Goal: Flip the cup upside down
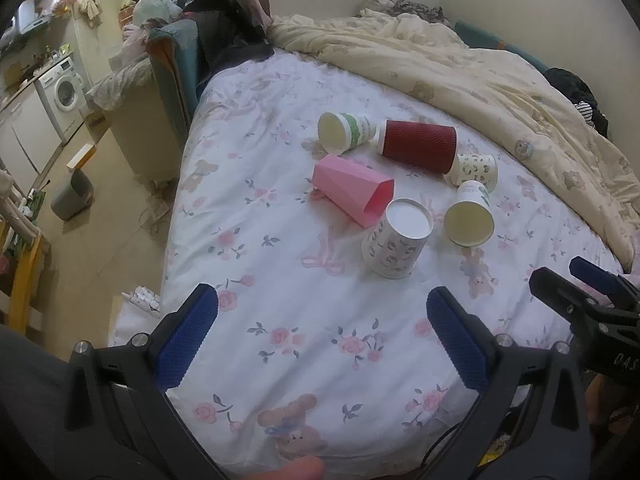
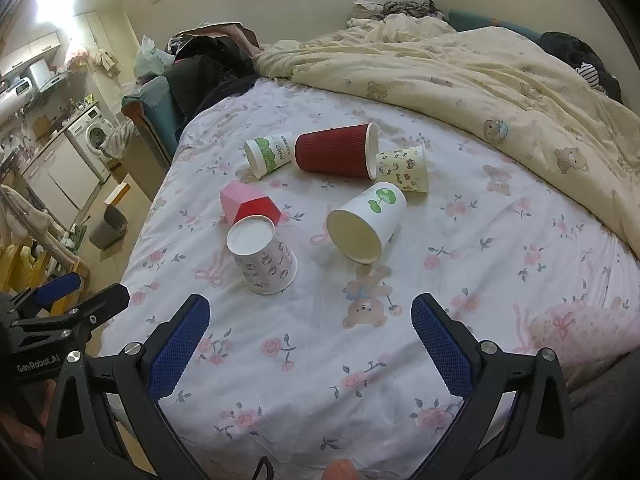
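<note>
Several cups lie on a floral bed sheet (image 1: 304, 332). A patterned paper cup (image 1: 396, 240) (image 2: 264, 258) stands upside down, base up. A pink faceted cup (image 1: 352, 192) (image 2: 248, 206), a dark red ribbed cup (image 1: 420, 144) (image 2: 336, 152), a green-printed white cup (image 1: 348, 130) (image 2: 268, 154), a white cup with a green tree (image 1: 470, 216) (image 2: 366, 224) and a small animal-print cup (image 1: 478, 168) (image 2: 404, 170) lie on their sides. My left gripper (image 1: 322, 312) is open and empty, near the upside-down cup. My right gripper (image 2: 310, 322) is open and empty.
A cream quilt (image 1: 460, 64) is bunched along the far and right side of the bed. Clothes (image 1: 224, 24) pile at the bed's far left corner. The floor to the left holds a grey bin (image 1: 72, 196) and a washing machine (image 1: 64, 92).
</note>
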`<control>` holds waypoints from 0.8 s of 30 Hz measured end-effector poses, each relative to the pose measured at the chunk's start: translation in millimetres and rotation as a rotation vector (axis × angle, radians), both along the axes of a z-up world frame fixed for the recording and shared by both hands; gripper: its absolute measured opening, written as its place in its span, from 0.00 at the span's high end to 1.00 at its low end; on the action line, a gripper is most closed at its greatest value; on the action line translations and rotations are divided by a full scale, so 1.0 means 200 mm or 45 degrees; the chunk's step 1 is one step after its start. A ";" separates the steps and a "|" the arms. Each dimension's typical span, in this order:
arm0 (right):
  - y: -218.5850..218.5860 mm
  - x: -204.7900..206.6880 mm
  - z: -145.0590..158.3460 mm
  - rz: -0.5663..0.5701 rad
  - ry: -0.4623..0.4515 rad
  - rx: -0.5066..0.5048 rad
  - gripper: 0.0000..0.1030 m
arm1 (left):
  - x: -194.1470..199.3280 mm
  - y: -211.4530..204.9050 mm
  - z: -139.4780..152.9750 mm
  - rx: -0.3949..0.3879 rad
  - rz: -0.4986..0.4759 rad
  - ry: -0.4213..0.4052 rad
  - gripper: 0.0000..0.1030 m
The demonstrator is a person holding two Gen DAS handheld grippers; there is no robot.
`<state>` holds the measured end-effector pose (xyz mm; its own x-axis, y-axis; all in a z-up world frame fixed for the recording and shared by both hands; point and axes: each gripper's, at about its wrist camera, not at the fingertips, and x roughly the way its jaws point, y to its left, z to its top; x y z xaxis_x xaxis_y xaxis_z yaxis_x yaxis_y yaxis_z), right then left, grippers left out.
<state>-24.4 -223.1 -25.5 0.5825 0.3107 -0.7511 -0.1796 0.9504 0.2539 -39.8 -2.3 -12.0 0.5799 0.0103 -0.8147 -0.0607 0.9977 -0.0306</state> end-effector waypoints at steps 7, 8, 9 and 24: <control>0.00 0.00 0.00 -0.002 -0.003 0.002 0.00 | 0.00 0.01 0.00 0.006 0.018 0.006 0.00; 0.00 0.00 0.00 -0.002 -0.005 -0.001 0.00 | 0.00 0.01 0.00 0.003 0.019 0.005 0.00; 0.00 0.00 0.00 -0.002 -0.006 -0.004 0.00 | 0.00 0.01 0.00 -0.001 0.018 0.006 0.00; 0.00 0.01 0.01 -0.001 -0.011 -0.010 0.00 | 0.00 0.01 0.01 0.006 0.018 -0.012 0.00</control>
